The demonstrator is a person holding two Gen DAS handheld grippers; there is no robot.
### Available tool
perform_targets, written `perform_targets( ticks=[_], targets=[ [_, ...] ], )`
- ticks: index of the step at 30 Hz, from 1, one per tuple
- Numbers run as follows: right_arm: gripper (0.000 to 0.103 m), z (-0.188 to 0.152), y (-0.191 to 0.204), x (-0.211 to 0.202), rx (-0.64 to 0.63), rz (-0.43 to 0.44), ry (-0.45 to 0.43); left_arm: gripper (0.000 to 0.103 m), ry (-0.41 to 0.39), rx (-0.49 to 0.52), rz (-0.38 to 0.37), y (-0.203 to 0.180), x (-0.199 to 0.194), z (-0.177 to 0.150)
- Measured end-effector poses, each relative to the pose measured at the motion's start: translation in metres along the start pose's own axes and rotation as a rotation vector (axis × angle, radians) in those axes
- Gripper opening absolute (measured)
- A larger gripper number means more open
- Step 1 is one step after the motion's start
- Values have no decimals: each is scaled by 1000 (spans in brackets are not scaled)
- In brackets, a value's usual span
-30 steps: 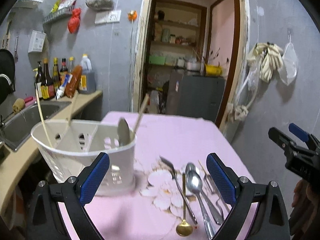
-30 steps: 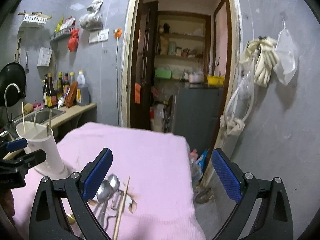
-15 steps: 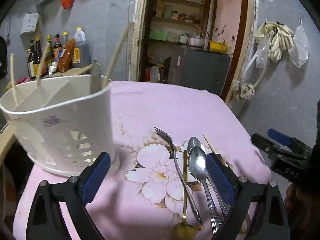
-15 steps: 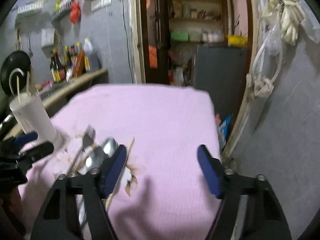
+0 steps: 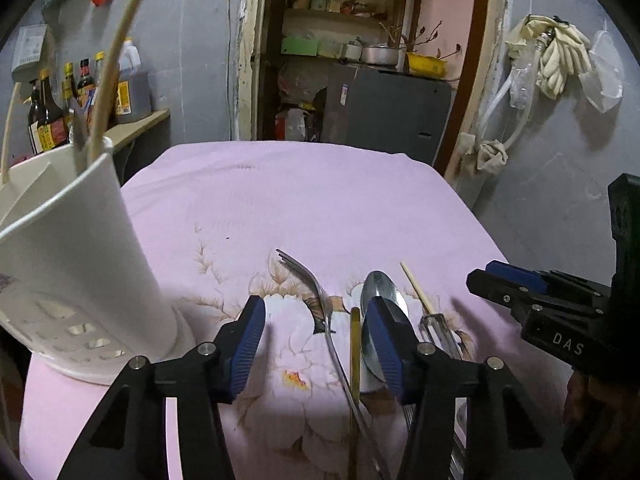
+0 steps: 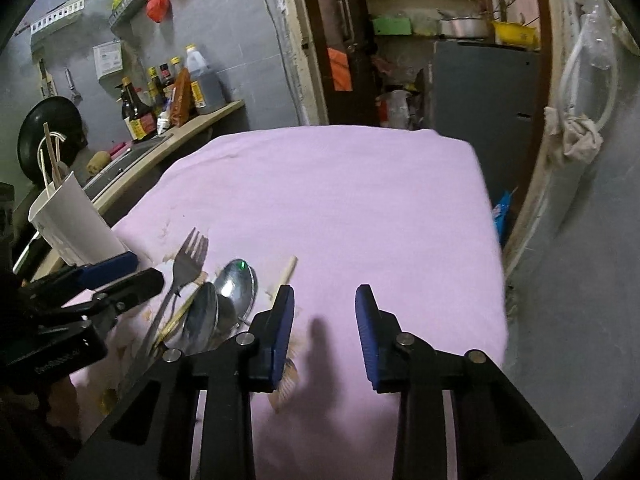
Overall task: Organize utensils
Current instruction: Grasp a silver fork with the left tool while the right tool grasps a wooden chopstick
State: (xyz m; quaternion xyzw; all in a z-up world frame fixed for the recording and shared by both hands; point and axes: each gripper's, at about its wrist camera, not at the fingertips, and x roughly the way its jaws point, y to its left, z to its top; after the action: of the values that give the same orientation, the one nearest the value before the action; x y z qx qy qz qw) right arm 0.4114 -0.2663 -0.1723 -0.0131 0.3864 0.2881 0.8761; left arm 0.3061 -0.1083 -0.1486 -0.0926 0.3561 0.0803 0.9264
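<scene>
The left tool (image 5: 314, 336) hangs low over a worktop (image 5: 328, 200) covered in pink floral cloth, its blue-padded fingers spread apart with nothing between them but the utensils lying underneath. Below that gap lie a steel fork (image 5: 316, 300), tines pointing away, and a slim gold-coloured handle (image 5: 354, 360) just beside it; whether the two touch cannot be told. The right-hand pad of this tool overlaps two stacked steel spoons (image 5: 382, 290), bowls facing up, and a wooden chopstick (image 5: 416, 288) lies just to their right. To the left of the cluster stands a white plastic utensil holder (image 5: 80, 264) with inner dividers and slotted holes near its base; it already holds chopsticks (image 5: 116, 52) leaning upright and a metal handle. The right tool (image 6: 324, 328) hovers over bare pink cloth to the right of the pile, its fingers likewise apart and holding nothing; its left pad sits just beside the chopstick. In the right wrist view the fork (image 6: 180, 276), spoons (image 6: 224, 300) and holder (image 6: 76, 228) sit left of it, with the left tool partly over them. Sauce bottles (image 6: 168, 96) stand on a counter behind.
</scene>
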Motion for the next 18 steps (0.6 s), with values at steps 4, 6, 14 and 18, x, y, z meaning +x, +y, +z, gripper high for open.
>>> perform_targets(
  ticks=[4,6,14,18],
  targets=[
    [22,6,6,16,-17,46,40,39,38,-19,-4,2,11,4],
    [21,7,10,24,-29,65,62,37,52,-41,-6,5,16,6],
    [17,8,13,39,-28,111,114,35,74,-102,-24,11,26,10],
    [17,9,13,46,-23,121,140,29,92,-151,-35,13,30,14]
  ],
)
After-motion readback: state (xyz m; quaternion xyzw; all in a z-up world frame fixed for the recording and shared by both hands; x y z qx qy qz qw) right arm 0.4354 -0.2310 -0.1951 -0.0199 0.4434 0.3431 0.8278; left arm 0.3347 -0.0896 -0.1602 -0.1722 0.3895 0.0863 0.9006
